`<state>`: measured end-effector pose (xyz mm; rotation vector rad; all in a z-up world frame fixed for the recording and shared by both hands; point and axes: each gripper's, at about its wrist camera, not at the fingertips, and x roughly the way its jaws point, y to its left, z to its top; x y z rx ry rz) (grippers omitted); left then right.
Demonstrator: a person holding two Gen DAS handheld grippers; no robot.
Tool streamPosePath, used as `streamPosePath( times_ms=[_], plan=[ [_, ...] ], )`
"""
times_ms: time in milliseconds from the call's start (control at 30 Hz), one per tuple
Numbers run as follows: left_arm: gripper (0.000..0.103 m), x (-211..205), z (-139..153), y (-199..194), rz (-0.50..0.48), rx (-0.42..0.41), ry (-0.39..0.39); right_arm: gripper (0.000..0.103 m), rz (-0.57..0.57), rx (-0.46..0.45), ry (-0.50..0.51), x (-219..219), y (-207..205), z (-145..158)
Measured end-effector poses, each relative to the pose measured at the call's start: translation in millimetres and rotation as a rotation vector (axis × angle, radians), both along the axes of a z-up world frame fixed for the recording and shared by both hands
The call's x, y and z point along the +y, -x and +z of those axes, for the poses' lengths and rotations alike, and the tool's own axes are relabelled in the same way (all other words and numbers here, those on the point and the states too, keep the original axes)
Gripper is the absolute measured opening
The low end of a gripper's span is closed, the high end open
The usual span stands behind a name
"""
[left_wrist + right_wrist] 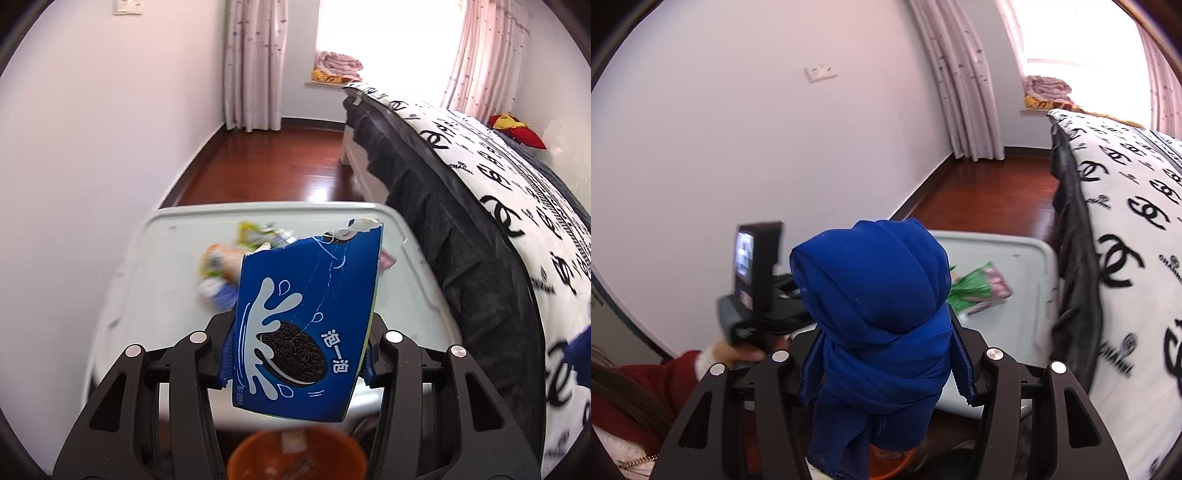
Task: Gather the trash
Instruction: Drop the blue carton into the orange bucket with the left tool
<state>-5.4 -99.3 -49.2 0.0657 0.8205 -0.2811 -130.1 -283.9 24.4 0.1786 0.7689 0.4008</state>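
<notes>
Left wrist view
Left hand-held gripper (297,354): clenched on the blue cookie box (306,321), which stands upright between its fingers, torn edge on top.
Surface (162,280): pale tray-like top beyond the box, carrying blurred wrappers (225,266).
Orange bin (295,458): just below the box, at the bottom edge.
Bed (498,206): to the right, touching the surface.

Right wrist view
Right hand-held gripper (884,363): grasping a blue cloth bundle (875,314), bunched above the fingers.
Green packet (979,291): lying on the surface (1027,280), behind the cloth.
Orange bin (894,463): partly hidden below the cloth.
Left hand (738,354): at left, holding the other gripper's handle.
</notes>
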Motion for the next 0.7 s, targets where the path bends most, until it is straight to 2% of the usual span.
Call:
streamPosePath(
  times_ms=[100, 233, 267, 367, 533, 567, 600, 667, 700],
  plan=[
    [0.048, 35.7, -2.5, 27.0, -0.001, 0.058, 0.006, 0.056, 0.012, 0.08, -0.004, 34.1, 7.6, -16.7],
    [0.048, 71.1, -32.5, 51.5, 0.015, 0.18, 0.033, 0.056, 0.037, 0.235, -0.049, 73.5, 9.1, -69.7],
    [0.048, 75.2, -42.6, 56.8, 0.02, 0.201, 0.023, 0.056, 0.037, 0.28, -0.049, 82.4, 8.9, -87.3],
    [0.048, 84.7, -84.0, 69.2, 0.024, 0.348, 0.056, 0.056, 0.039, 0.399, -0.05, 102.8, 9.2, -136.0],
    [0.048, 81.6, -129.7, 80.5, 0.026, 0.48, 0.044, 0.057, 0.02, 0.529, -0.039, 117.8, 13.0, -192.2],
    [0.049, 80.8, -136.0, 81.0, 0.027, 0.502, 0.041, 0.059, 0.021, 0.551, -0.041, 118.2, 12.7, -200.6],
    [0.053, 79.1, -142.8, 81.5, 0.025, 0.532, 0.04, 0.061, 0.019, 0.567, -0.043, 119.8, 14.7, -209.0],
    [0.06, 80.1, -152.4, 84.9, 0.029, 0.571, 0.026, 0.073, 0.014, 0.594, -0.041, 122.1, 16.2, -220.1],
    [0.069, 82.5, -155.4, 86.2, 0.037, 0.583, 0.014, 0.076, 0.009, 0.597, -0.048, 121.8, 17.7, -223.0]
  ],
)
